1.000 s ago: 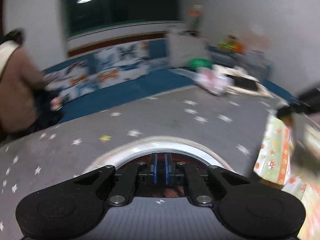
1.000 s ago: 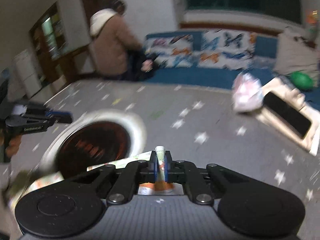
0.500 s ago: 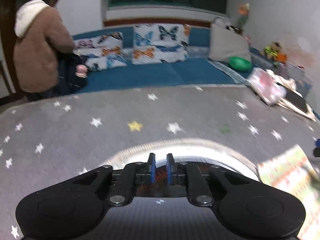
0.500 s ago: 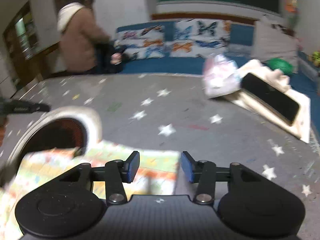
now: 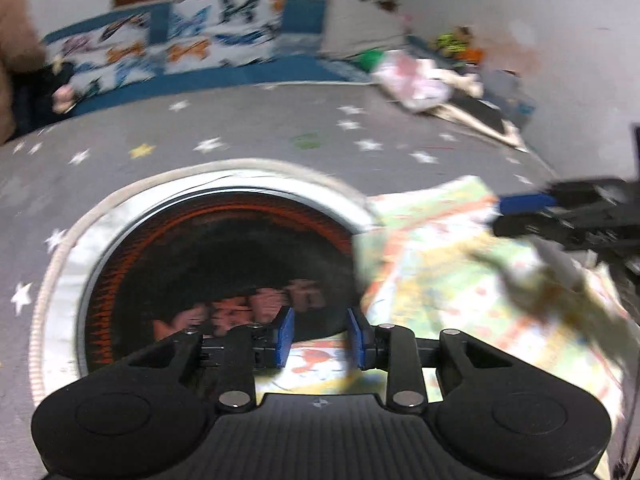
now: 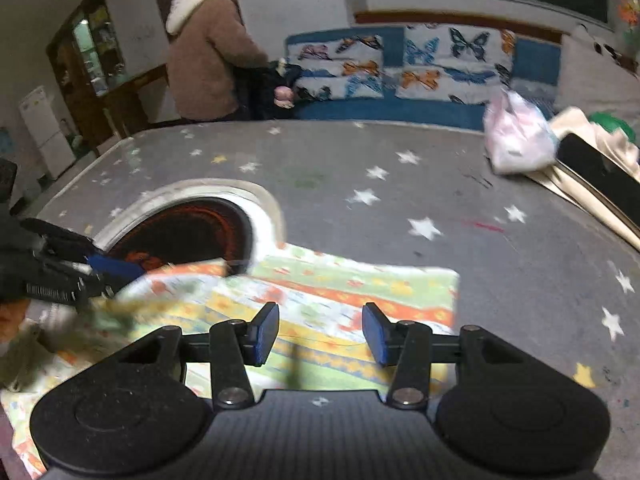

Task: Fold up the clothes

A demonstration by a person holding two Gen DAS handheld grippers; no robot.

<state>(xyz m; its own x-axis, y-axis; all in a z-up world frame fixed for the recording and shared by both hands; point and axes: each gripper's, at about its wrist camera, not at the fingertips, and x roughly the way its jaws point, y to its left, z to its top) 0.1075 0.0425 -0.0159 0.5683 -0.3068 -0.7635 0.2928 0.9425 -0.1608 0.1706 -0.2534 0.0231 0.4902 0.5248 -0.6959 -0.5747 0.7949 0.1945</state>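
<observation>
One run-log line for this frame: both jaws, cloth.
left gripper: jaws opening, nothing between | right gripper: jaws open, empty | patterned cloth: flat on star-print table, partly over round inset

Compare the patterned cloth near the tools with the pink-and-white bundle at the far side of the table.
The flat pastel cloth with orange stripes lies spread out near the tools; the crumpled pink-and-white bundle sits heaped at the far side. The cloth partly covers the round dark inset with a white rim; the bundle leans against the cream board holding a black slab. The cloth covers more tabletop than the bundle. Both rest on the grey star-printed table.
</observation>
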